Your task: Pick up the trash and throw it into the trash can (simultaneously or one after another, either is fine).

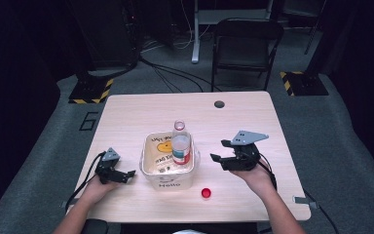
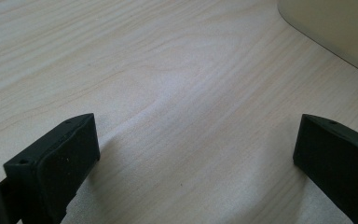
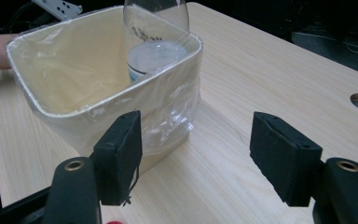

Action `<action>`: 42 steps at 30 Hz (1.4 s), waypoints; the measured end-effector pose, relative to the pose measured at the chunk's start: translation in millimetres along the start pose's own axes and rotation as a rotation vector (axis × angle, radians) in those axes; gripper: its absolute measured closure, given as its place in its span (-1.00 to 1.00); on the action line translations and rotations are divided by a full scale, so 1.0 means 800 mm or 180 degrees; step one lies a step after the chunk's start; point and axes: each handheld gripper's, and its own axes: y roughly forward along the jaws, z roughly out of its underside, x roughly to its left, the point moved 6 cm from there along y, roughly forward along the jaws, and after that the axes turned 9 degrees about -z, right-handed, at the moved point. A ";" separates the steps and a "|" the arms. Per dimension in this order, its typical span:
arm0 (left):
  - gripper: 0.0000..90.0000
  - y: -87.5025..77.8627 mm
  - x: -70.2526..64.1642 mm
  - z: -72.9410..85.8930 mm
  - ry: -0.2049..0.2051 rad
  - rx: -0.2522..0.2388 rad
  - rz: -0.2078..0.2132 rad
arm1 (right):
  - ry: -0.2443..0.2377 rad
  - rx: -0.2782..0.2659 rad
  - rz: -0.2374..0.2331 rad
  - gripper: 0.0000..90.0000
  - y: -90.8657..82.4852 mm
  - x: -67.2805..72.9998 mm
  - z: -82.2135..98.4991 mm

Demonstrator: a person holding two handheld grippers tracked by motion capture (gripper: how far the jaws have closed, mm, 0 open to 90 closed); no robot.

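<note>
Plastic lining gleamed on the cream bin (image 3: 98,88) just ahead and left of my right claw (image 1: 220,151), whose jaws stood half apart, gripping nothing. Inside the bin stood the uncapped bottle (image 1: 180,143). I judged I should square the jaws level on its neck. My left claw (image 1: 129,174) rested wide open, empty, on the counter (image 2: 168,84)

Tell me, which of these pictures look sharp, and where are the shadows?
High view: bright table, dark room around it. Left gripper view: soft shadows on the wood by the black pads. Right gripper view: bin fairly sharp, its plastic liner glinting.
</note>
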 end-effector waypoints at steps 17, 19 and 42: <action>-1.00 0.000 0.000 0.000 0.0002 0.0004 0.0004 | -0.0019 0.0132 -0.0172 -0.16 0.012 0.013 0.042; -1.00 0.000 0.000 0.000 0.0000 0.0000 0.0000 | -0.0018 0.0151 -0.0203 -0.15 0.014 0.016 0.047; -1.00 0.000 0.000 0.000 0.0004 0.0007 0.0005 | -0.0063 0.0449 -0.0473 -0.11 0.047 0.036 0.094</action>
